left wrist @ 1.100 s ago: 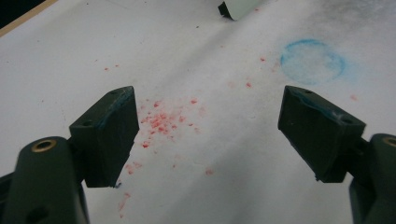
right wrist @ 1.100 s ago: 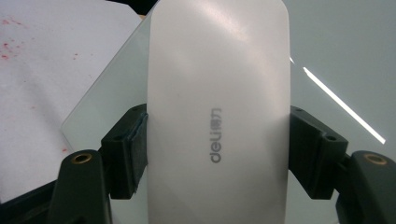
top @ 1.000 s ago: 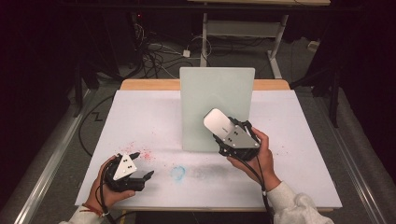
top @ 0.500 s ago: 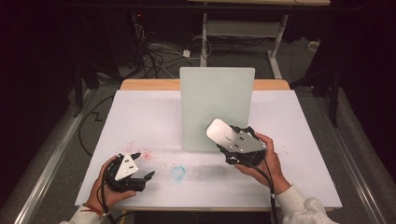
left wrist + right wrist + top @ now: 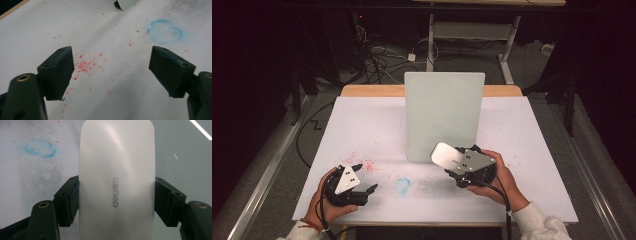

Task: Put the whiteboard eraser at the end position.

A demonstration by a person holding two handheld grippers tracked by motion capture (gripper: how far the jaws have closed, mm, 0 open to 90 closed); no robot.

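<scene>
Smooth, satin white plastic mouse; matt black tool pads.

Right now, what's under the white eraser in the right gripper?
Under the white eraser: white table cover with a blue ring mark on one side, the glass board on the other. Directly beneath is hidden.

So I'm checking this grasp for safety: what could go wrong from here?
The right gripper pinches the smooth white eraser by its rounded sides, so it may slip out. The upright glass board stands just beyond it; a hard push might tip it. The open left gripper isn't steadying anything.
</scene>
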